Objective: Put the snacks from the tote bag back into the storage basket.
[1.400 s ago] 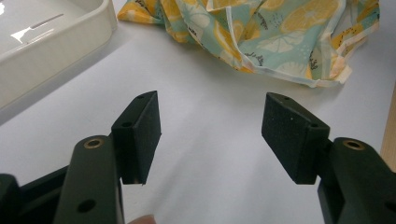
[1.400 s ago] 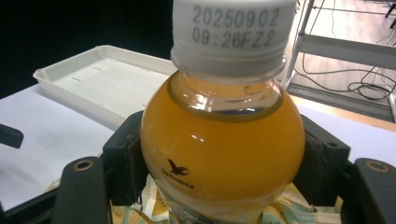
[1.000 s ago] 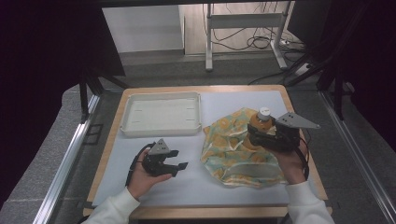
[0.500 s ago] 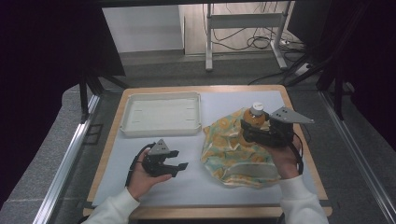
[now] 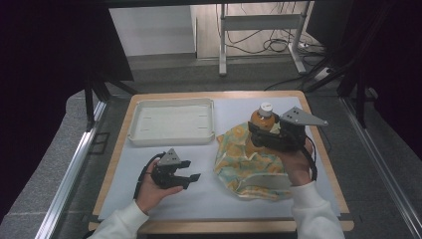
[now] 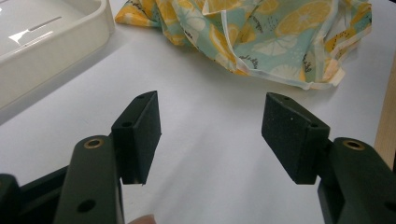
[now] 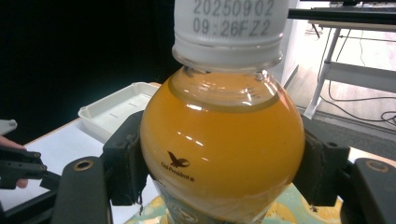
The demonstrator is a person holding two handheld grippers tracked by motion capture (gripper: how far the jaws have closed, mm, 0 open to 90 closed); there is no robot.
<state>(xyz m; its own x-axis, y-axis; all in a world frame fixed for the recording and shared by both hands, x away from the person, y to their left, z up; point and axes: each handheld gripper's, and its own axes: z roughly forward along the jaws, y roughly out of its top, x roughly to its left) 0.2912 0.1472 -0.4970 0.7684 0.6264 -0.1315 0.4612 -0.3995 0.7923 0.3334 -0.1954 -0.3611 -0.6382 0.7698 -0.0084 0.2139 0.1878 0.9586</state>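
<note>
A bottle of orange drink with a white cap stands upright in my right gripper, held above the crumpled citrus-print cloth. In the right gripper view the bottle sits between both pads, which press its round shoulder. My left gripper rests low over the white mat, left of the cloth, its jaws wide apart with nothing between them. In the left gripper view the cloth lies beyond the open pads.
A shallow white tray sits at the back left of the mat; its corner shows in the left gripper view. The wooden table edge runs along the right. Table legs and cables stand on the floor behind.
My right gripper has carried the bottle leftward and a little away from me over the cloth. The left gripper has stayed in place.
</note>
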